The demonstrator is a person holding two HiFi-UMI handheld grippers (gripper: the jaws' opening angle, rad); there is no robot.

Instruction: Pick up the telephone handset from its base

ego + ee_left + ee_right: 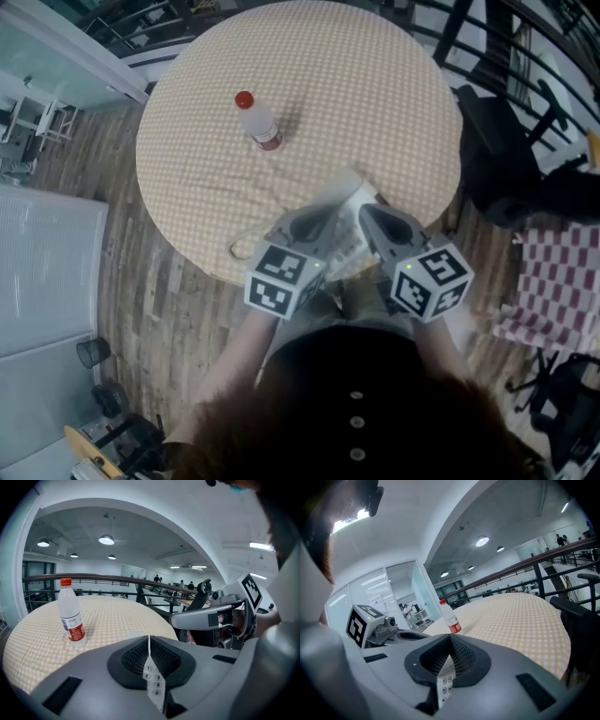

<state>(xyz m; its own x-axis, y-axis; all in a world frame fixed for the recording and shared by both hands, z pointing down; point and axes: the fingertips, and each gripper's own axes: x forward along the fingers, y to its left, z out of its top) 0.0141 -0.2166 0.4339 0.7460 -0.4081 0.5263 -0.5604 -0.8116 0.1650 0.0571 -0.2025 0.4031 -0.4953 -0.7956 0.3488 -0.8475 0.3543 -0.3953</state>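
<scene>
The white telephone sits at the near edge of the round table, mostly hidden under my two grippers. The left gripper hovers over its left side with the jaws shut and nothing between them. Through the thin slit between the jaws, the left gripper view shows the keypad just below the left gripper. The right gripper is over the phone's right side, its pads meeting at the tip. Keys show under the right gripper. The handset itself I cannot make out.
A clear bottle with a red cap stands upright farther in on the checked tablecloth. The phone's coiled cord trails left along the table edge. To the right of the table are a black chair and a red-checked seat.
</scene>
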